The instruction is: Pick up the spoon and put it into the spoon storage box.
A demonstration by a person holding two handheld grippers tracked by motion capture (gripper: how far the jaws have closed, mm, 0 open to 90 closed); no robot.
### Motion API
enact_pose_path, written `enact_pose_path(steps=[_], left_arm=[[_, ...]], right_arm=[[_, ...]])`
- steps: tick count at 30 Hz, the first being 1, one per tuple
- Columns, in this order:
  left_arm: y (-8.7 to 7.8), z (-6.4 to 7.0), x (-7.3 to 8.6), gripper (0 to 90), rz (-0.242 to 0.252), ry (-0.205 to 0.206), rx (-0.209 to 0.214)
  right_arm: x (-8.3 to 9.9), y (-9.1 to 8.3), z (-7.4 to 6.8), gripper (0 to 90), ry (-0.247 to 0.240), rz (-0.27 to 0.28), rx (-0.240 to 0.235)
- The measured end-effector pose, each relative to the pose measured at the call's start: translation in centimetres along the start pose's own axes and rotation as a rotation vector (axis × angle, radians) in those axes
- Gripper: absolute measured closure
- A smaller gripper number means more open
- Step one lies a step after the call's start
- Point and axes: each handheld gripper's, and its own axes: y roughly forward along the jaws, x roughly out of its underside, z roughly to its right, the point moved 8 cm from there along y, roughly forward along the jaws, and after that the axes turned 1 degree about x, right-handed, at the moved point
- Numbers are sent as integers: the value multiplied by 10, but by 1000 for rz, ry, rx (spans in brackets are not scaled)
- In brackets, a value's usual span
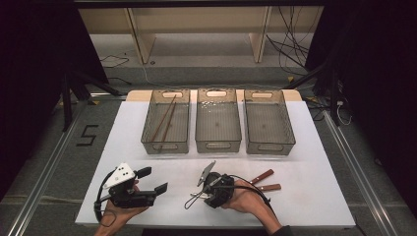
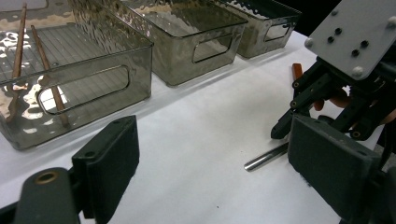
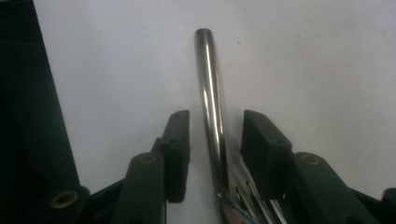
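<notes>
A steel utensil handle (image 3: 208,84) lies on the white table sheet (image 1: 305,162), with thin wires at its near end. My right gripper (image 3: 217,128) is open and straddles this handle, one jaw on each side with a small gap to each. In the high view the right gripper (image 1: 204,192) is low at the table's front centre. The handle's tip (image 2: 266,157) pokes out below the right gripper (image 2: 299,112). My left gripper (image 1: 153,180) is held at the front left, open and holding nothing (image 2: 215,172).
Three grey see-through bins stand in a row at the back: the left bin (image 1: 165,142) holds two chopsticks (image 1: 164,120), the middle bin (image 1: 218,142) and right bin (image 1: 269,145) look bare. Two wooden-handled utensils (image 1: 265,181) lie right of the right hand.
</notes>
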Motion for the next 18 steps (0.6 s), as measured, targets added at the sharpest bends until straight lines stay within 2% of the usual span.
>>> enact_pose_path(steps=[1, 2, 5, 12, 18], left_arm=[[0, 0, 0, 161, 0, -1, 1], [0, 0, 0, 161, 0, -1, 1], [0, 0, 0, 161, 2, -3, 4], [-1, 0, -1, 162, 10, -8, 2], [-1, 0, -1, 162, 10, -9, 3]], right_arm=[[-1, 1, 0, 642, 1, 11, 1], [-1, 0, 1, 652, -5, -8, -1], [-2, 1, 1, 673, -7, -16, 1], [-3, 1, -4, 755, -44, -41, 0], [-4, 0, -8, 802, -45, -76, -2]])
